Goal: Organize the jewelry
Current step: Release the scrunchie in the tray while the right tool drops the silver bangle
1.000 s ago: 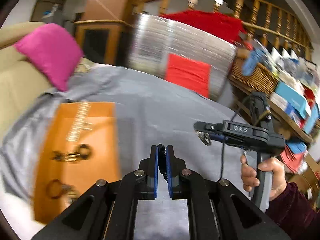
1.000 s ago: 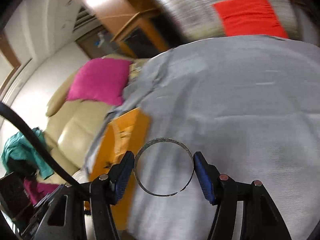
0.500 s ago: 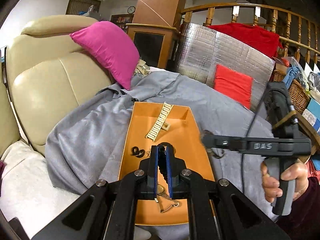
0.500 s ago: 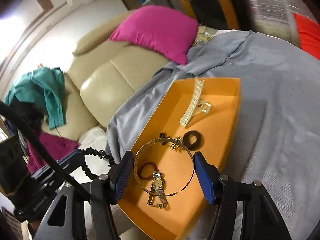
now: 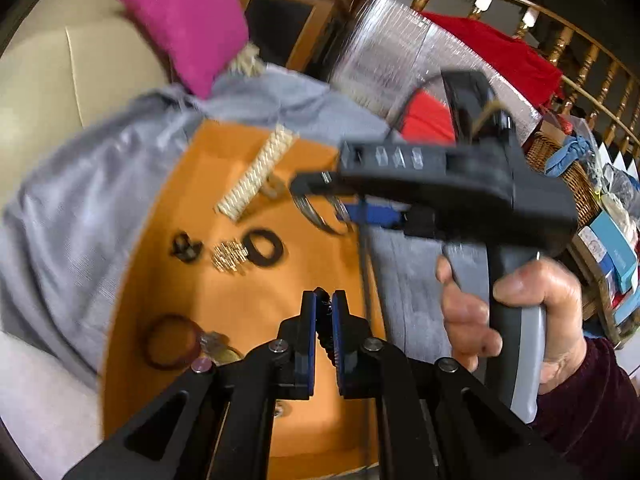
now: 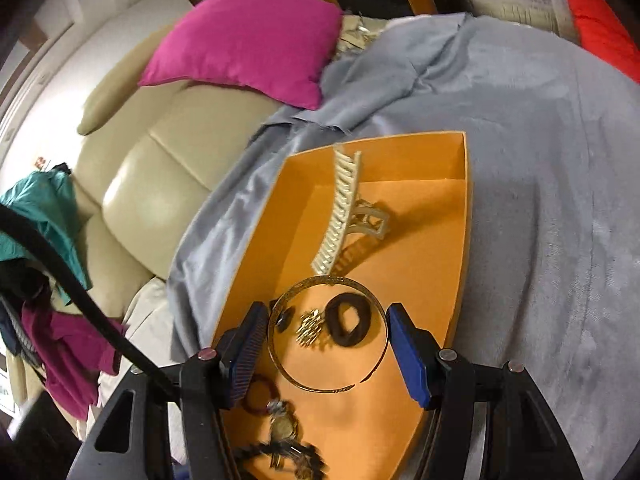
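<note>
An orange tray [image 5: 248, 296] [image 6: 420, 232] lies on a grey cloth. In it are a cream claw clip [image 5: 260, 172] [image 6: 340, 208], a black hair tie [image 5: 264, 248] [image 6: 350, 320], a small gold piece [image 5: 230, 258] [image 6: 310, 330], a reddish ring [image 5: 170, 340] and a watch [image 6: 282, 426]. My right gripper [image 6: 328, 344] [image 5: 328, 200] hangs over the tray's middle. Its pads press on both sides of a thin gold bangle [image 6: 325, 277] [image 5: 316, 216]. My left gripper [image 5: 324, 308] is over the tray's near part, shut on a dark beaded strand [image 5: 329, 344].
The grey cloth [image 6: 540, 160] covers the surface around the tray. A beige sofa [image 6: 132, 184] with a pink cushion [image 6: 248, 44] stands to the left. A silver panel [image 5: 384, 72], a red cushion [image 5: 424, 120], a wicker basket [image 5: 560, 168] and crowded shelves stand behind and to the right.
Both grippers swung from above the bare grey cloth to above the orange tray and sank closer to it. The bangle and the beaded strand stayed in their grips.
</note>
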Demonstrator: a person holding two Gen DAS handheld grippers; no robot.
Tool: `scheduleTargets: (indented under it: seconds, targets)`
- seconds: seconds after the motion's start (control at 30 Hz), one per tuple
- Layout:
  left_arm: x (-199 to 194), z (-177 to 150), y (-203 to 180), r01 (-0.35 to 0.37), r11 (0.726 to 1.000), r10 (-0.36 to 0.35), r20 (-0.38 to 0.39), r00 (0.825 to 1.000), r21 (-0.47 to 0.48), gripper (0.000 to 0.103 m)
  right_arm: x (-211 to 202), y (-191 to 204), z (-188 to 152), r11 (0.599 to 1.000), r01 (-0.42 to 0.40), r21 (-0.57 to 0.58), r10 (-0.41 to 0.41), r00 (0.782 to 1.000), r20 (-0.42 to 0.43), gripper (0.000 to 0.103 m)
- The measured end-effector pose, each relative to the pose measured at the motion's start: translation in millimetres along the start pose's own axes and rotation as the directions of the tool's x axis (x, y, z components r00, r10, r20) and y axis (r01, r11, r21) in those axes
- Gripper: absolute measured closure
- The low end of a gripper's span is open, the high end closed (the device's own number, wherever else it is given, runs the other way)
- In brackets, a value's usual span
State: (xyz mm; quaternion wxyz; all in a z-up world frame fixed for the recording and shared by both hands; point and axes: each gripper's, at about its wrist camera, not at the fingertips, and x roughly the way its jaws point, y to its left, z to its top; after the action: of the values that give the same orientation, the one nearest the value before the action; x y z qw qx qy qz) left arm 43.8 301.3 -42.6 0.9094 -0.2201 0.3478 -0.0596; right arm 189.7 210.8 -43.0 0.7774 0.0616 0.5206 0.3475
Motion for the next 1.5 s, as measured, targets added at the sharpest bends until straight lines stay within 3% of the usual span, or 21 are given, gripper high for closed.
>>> scheduleTargets:
  seconds: [0.2,0.4,0.47,0.57,0.63,0.9,1.0,1.03,1.13,1.3,1.43,1.5]
  targets:
    - [38,-2,5,-0.029,0.999,0.026,-0.075,0.997,-0.041,0.095,30,-12,16,0.999,0.05,0.0,-0.05,0.998,-0.028,0.039]
    - [53,-3,7,-0.06,0.998,0.058,-0.138,0.989,-0.005,0.095,45,-10,26,0.993,0.107,-0.055,-0.109,0.993,-0.037,0.039]
    - [50,-2,9,-0.061,0.998,0.06,-0.141,0.988,-0.004,0.088,50,-8,29,0.987,0.14,-0.083,-0.144,0.989,-0.039,0.039]
    - [43,-1,14,-0.061,0.998,0.059,-0.133,0.989,-0.013,0.072,58,-6,31,0.971,0.196,-0.139,-0.204,0.978,-0.042,0.039]
    - [35,0,18,-0.069,0.998,0.068,-0.115,0.991,-0.011,0.068,62,-6,32,0.963,0.217,-0.161,-0.228,0.973,-0.047,0.039]
    - [0,8,36,-0.117,0.993,0.117,-0.036,0.993,-0.023,0.067,75,3,32,0.919,0.306,-0.248,-0.33,0.942,-0.059,0.037]
    - [-14,10,43,-0.161,0.987,0.161,0.002,0.987,-0.021,0.051,74,3,32,0.921,0.308,-0.238,-0.329,0.942,-0.056,0.037]
    - [-17,13,43,-0.182,0.983,0.183,0.018,0.983,-0.019,0.042,71,3,33,0.925,0.305,-0.225,-0.324,0.945,-0.052,0.037]
    - [-35,14,41,-0.26,0.966,0.259,0.069,0.963,-0.002,0.034,56,4,33,0.939,0.289,-0.188,-0.297,0.955,-0.016,0.036]
    - [-64,16,27,-0.396,0.917,0.385,0.158,0.909,0.046,0.023,10,13,28,0.958,0.239,-0.159,-0.233,0.971,0.056,0.036]
    - [-87,15,6,-0.504,0.858,0.475,0.228,0.85,0.094,0.016,-28,31,10,0.96,0.208,-0.189,-0.195,0.977,0.085,0.036]
    - [-100,13,-4,-0.517,0.85,0.48,0.256,0.839,0.102,0.014,-54,41,-5,0.956,0.201,-0.215,-0.182,0.978,0.105,0.036]
